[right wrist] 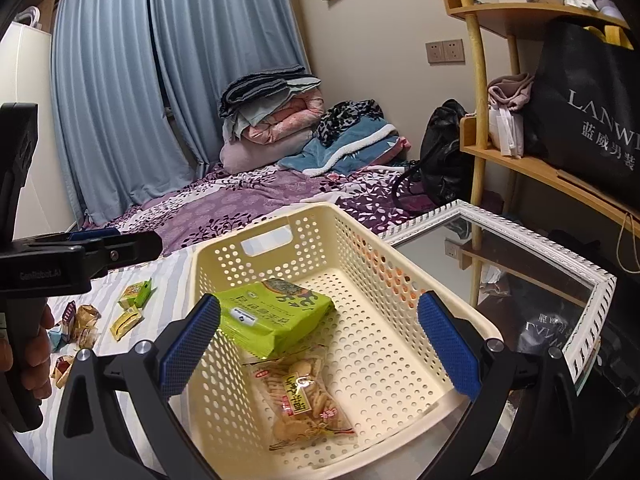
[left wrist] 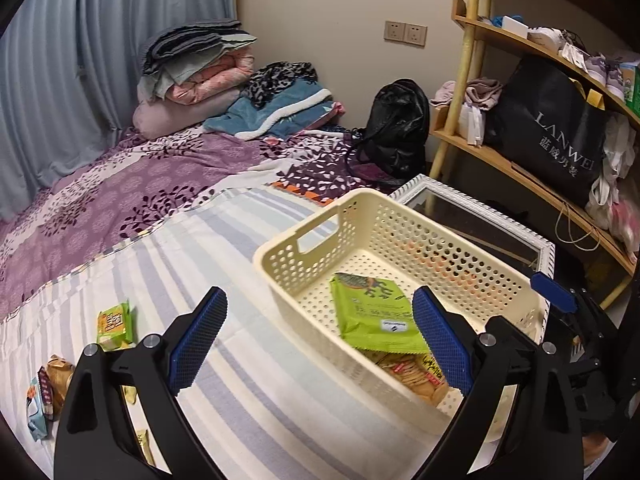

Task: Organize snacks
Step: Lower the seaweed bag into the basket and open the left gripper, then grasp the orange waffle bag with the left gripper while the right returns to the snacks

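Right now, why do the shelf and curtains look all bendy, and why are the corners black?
In both wrist views a fisheye lens curves straight things: the wooden shelf bows in the left wrist view, the curtains lean in the right wrist view. The black corners are the lens's round edge. The cream basket looks sharp; the glass table mirrors the shelf.

Both wrist cameras look down, close, over the basket (left wrist: 400, 240) (right wrist: 360, 240) toward the bed (left wrist: 160, 184) (right wrist: 240, 200) and shelf (left wrist: 520, 168) (right wrist: 520, 160).

Striped bed sheet (left wrist: 248, 360) under a cream basket (left wrist: 360, 216), loose snack packets (left wrist: 114, 324) beside it.
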The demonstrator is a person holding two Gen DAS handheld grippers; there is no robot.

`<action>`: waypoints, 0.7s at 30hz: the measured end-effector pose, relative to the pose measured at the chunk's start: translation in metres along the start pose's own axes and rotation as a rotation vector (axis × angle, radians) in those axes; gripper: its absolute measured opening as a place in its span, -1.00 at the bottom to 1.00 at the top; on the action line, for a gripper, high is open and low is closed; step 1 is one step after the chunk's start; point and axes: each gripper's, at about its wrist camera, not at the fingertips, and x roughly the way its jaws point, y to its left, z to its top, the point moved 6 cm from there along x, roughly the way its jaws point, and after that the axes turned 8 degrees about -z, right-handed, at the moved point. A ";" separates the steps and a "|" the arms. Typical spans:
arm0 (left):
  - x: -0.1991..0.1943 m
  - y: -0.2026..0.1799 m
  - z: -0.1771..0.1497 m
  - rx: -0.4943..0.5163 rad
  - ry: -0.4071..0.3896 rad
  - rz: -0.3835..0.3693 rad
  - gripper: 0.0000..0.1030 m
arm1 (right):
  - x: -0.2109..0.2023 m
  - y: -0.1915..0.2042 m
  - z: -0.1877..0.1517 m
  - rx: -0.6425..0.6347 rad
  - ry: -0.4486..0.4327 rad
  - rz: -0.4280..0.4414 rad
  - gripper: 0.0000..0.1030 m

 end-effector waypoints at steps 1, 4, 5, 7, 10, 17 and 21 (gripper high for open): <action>-0.002 0.003 -0.001 -0.005 -0.001 0.007 0.85 | -0.001 0.002 0.001 -0.001 -0.002 0.003 0.91; -0.009 0.014 -0.006 -0.023 -0.004 0.036 0.92 | -0.005 0.009 0.002 -0.005 -0.008 0.014 0.91; -0.012 0.019 -0.009 -0.025 -0.006 0.047 0.92 | -0.006 0.011 0.003 -0.007 -0.011 0.019 0.91; -0.017 0.028 -0.013 -0.037 -0.007 0.064 0.92 | -0.009 0.018 0.004 -0.010 -0.017 0.036 0.91; -0.025 0.041 -0.018 -0.063 -0.008 0.082 0.92 | -0.013 0.031 0.005 -0.025 -0.022 0.062 0.91; -0.047 0.078 -0.036 -0.130 -0.009 0.134 0.92 | -0.021 0.085 -0.004 -0.107 0.002 0.148 0.91; -0.061 0.104 -0.052 -0.165 -0.002 0.178 0.92 | -0.026 0.121 -0.019 -0.166 0.024 0.212 0.91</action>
